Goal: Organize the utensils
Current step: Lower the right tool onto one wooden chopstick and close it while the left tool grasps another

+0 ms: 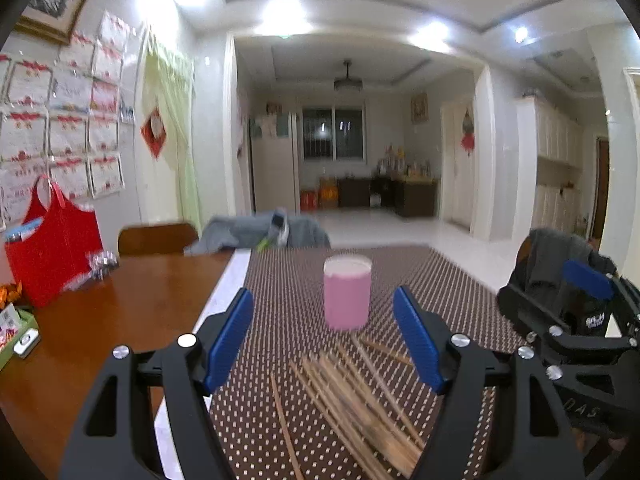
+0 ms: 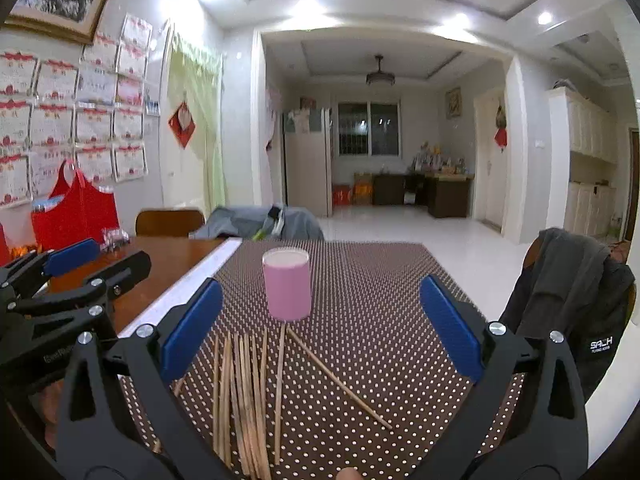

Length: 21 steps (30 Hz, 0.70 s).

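Observation:
A pink cup (image 1: 346,293) (image 2: 287,285) stands upright on the brown dotted mat (image 1: 440,280) (image 2: 380,280). Several wooden chopsticks (image 1: 352,404) (image 2: 244,396) lie loose on the mat in front of the cup, one (image 2: 338,378) angled off to the right. My left gripper (image 1: 323,312) is open above the chopsticks with nothing between its blue pads. The right gripper (image 2: 322,300) is open too, hovering over the sticks, short of the cup. Each gripper shows in the other's view, the right gripper (image 1: 576,320) at the right edge and the left gripper (image 2: 76,276) at the left edge.
The wooden table (image 1: 100,320) extends left of the mat, with a red bag (image 1: 52,244) and small items near the wall. Chairs draped with grey clothes (image 1: 260,232) (image 2: 572,292) stand at the far end and right side.

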Motion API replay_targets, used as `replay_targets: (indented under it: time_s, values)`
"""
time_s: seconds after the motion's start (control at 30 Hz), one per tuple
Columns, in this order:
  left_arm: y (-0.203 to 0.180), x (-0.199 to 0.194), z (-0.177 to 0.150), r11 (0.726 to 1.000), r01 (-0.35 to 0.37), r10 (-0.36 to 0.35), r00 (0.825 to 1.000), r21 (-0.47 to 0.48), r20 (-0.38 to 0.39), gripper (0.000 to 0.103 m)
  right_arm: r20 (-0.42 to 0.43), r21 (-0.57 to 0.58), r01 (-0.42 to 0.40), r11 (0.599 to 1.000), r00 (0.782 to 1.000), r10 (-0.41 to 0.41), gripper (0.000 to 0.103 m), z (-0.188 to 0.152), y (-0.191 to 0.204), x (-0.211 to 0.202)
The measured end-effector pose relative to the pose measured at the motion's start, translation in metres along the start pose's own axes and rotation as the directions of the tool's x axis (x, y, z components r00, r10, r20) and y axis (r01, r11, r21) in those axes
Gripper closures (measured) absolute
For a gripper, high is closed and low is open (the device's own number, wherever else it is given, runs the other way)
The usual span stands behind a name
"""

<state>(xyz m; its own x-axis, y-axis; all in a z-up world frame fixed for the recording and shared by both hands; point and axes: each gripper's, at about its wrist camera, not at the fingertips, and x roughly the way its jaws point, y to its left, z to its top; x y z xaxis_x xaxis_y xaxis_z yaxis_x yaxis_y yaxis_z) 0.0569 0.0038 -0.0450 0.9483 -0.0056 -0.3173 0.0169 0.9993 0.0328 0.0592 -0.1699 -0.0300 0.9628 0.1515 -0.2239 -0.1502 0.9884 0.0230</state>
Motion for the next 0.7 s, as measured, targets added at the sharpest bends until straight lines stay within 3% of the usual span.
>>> replay_targets:
  time_s: [0.1,0.17,0.33,0.37,0.43,0.47,0.57,0.63,0.7]
  values:
    - [0.011,0.026,-0.004,1.0,0.004,-0.007,0.992,-0.024,-0.126,0.031,-0.071,-0.037,0.008,0.999,0.997,-0.01,0.006,-0.003,-0.002,0.021]
    - [0.022,0.048,-0.009,0.998,0.019,-0.031,0.971,-0.054,-0.237,0.032,-0.121,-0.06,0.004,0.998,0.993,-0.012,0.006,-0.007,-0.005,0.037]
    - [0.05,0.103,-0.031,0.99,0.023,-0.089,0.869,-0.141,-0.487,0.032,-0.284,-0.082,-0.033,0.996,0.959,0.008,0.006,-0.019,-0.02,0.079]
    - [0.054,0.113,-0.037,0.989,0.012,-0.088,0.844,-0.146,-0.529,0.032,-0.318,-0.084,-0.045,0.995,0.948,0.016,0.006,-0.023,-0.023,0.088]
    - [0.057,0.128,-0.048,0.991,0.012,-0.089,0.812,-0.135,-0.577,0.032,-0.385,-0.075,-0.071,0.995,0.922,0.036,0.007,-0.029,-0.028,0.104]
    - [0.058,0.134,-0.055,0.994,-0.009,-0.06,0.79,-0.11,-0.61,0.032,-0.409,-0.076,-0.084,0.994,0.911,0.046,0.011,-0.03,-0.028,0.11]
    - [0.057,0.142,-0.067,0.998,-0.026,-0.022,0.765,-0.065,-0.644,0.032,-0.49,-0.099,-0.119,0.988,0.87,0.055,0.018,-0.034,-0.028,0.13]
    - [0.057,0.148,-0.075,0.998,-0.03,-0.01,0.738,-0.048,-0.675,0.047,-0.541,-0.101,-0.146,0.984,0.838,0.068,0.021,-0.038,-0.032,0.145]
    - [0.058,0.157,-0.079,0.998,-0.027,-0.02,0.707,-0.056,-0.707,0.055,-0.601,-0.093,-0.178,0.98,0.795,0.087,0.025,-0.042,-0.03,0.158]
